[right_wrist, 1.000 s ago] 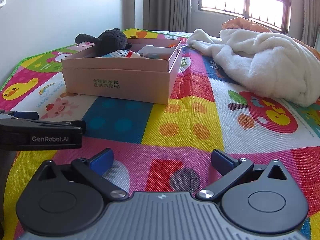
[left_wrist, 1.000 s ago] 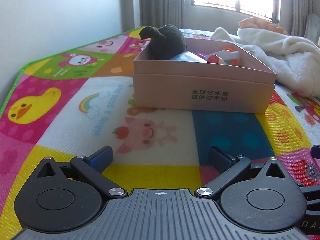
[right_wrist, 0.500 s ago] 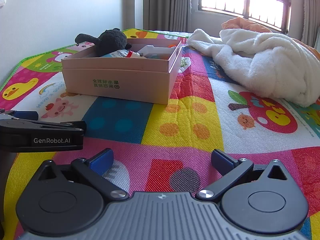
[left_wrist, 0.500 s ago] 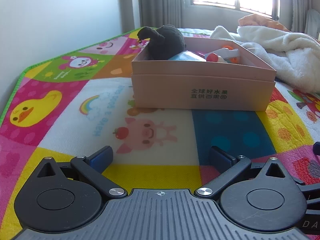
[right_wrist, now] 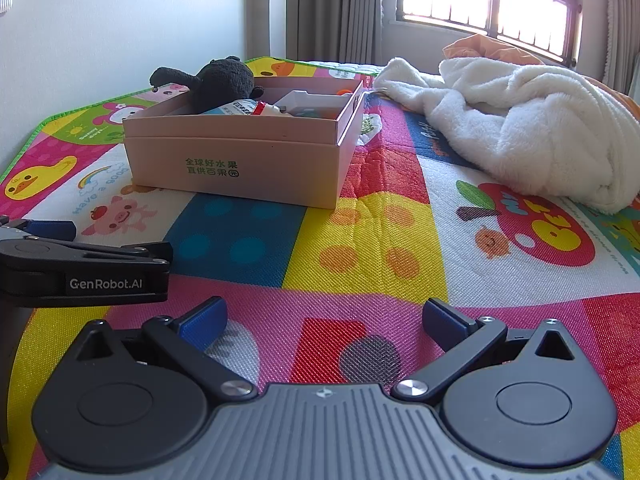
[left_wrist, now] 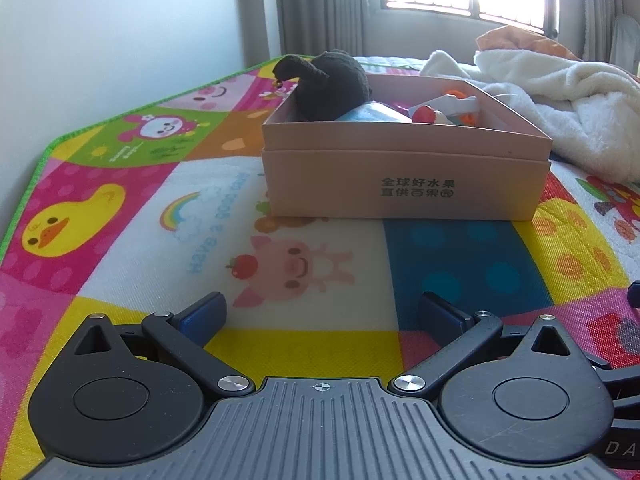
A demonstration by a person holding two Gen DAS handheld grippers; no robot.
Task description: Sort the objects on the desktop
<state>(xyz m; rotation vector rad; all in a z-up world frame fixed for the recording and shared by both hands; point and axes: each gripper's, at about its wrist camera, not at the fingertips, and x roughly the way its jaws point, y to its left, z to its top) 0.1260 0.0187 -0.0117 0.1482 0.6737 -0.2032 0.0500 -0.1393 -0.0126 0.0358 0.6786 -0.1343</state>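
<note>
The play mat (right_wrist: 360, 240) with its cartoon squares fills most of both views, and I hold both of my tongs low over its near edge, pointing level toward the window. A heaped white blanket (right_wrist: 520, 128) lies on the mat's far right side. Left of it, well ahead of me, sits the pink cardboard box (left_wrist: 404, 172), open at the top, resting on the mat. A black plush toy (left_wrist: 332, 84) leans in its far left corner with one limb over the rim. Beside the toy lies a bottle with a red cap (right_wrist: 248, 109), and a small white tray (right_wrist: 308, 102) sits toward the box's right end; some orange bits lie there too, though I cannot make out what they are.

My left gripper (left_wrist: 322, 312) hangs over the piglet square, its blue-padded fingers spread wide with nothing between them. My right gripper (right_wrist: 324, 316) hovers over the pink and red patch, likewise spread and empty. The left tool's side (right_wrist: 84, 264) shows just beside my right one, at the same height.
</note>
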